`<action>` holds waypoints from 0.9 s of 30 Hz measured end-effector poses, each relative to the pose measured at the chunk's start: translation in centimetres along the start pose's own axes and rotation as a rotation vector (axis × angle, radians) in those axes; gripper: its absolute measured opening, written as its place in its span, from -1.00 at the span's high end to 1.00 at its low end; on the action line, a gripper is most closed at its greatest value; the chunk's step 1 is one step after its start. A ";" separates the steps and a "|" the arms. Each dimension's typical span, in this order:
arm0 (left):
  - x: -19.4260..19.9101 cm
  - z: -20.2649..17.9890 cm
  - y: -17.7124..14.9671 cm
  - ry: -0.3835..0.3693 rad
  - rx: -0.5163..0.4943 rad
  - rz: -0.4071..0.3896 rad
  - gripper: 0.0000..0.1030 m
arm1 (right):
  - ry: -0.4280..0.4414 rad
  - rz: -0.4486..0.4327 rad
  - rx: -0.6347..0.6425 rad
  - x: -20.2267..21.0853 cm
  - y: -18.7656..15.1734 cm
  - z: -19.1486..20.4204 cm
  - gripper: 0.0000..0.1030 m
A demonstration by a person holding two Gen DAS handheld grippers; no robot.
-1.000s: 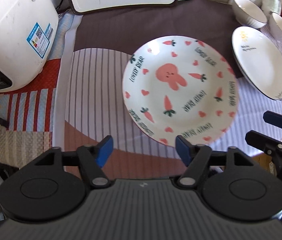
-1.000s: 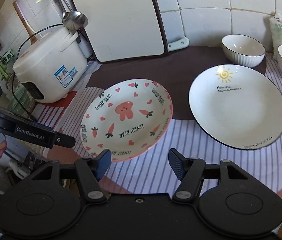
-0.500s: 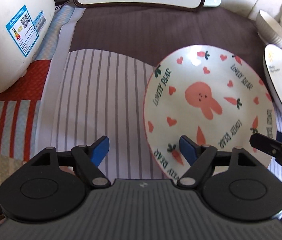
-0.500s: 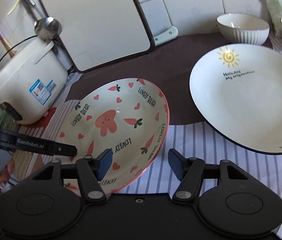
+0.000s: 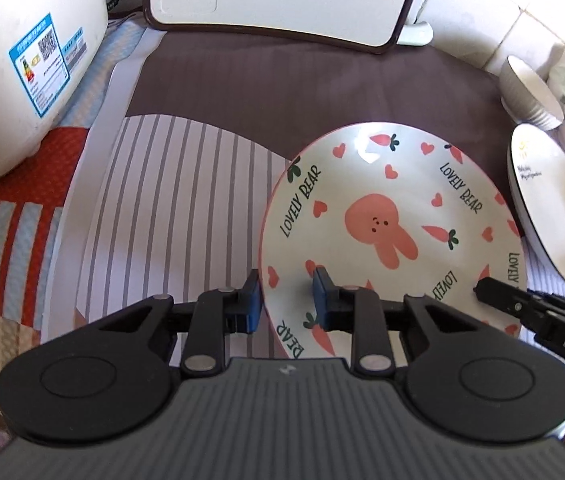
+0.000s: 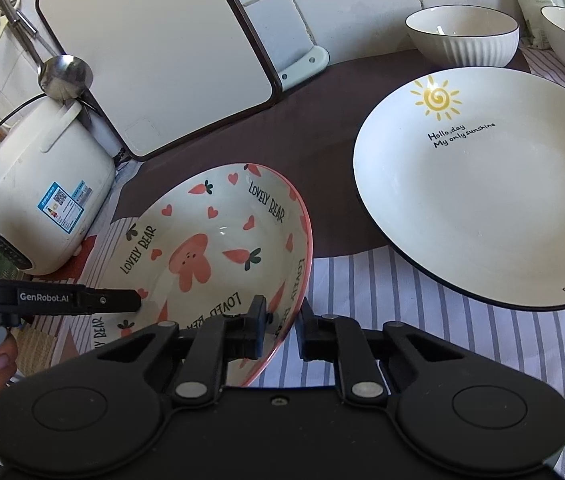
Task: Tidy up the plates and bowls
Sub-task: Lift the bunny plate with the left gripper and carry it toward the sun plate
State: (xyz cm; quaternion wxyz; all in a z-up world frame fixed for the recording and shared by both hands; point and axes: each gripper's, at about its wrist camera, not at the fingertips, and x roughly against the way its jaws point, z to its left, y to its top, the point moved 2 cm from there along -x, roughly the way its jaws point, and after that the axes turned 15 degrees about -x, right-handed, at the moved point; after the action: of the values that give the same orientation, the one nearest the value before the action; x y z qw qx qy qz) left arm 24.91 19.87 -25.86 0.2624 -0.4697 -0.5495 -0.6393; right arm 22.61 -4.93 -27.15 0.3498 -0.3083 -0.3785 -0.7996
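We see the rabbit plate lying on the striped cloth, with both tongs closing on its rim. The left gripper straddles the near left edge, one blue pad outside and one on the inner face. The right gripper clamps the near right edge the same way. Just beside the rabbit plate, to its right, sits the sun plate; beyond that stand two white bowls. The rice cooker stands left of the rabbit plate.
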 end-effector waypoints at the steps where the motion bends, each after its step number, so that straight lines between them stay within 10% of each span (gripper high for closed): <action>1: 0.1 -0.3 0.1 0.013 -0.019 0.009 0.52 | -0.004 0.006 0.002 0.0 0.1 0.1 0.63; 23: 2.0 -3.1 -1.5 -0.034 -0.066 0.070 0.76 | -0.058 0.000 0.092 5.1 3.1 2.6 0.70; 27: 2.3 -4.2 -0.8 -0.146 -0.038 0.058 1.00 | -0.047 0.002 0.101 5.3 3.2 2.7 0.76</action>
State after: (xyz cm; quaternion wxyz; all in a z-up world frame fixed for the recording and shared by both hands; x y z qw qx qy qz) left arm 21.96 16.46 -23.96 0.2311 -0.5357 -0.5408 -0.6059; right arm 22.73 -5.93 -20.43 0.3569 -0.3091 -0.4263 -0.7716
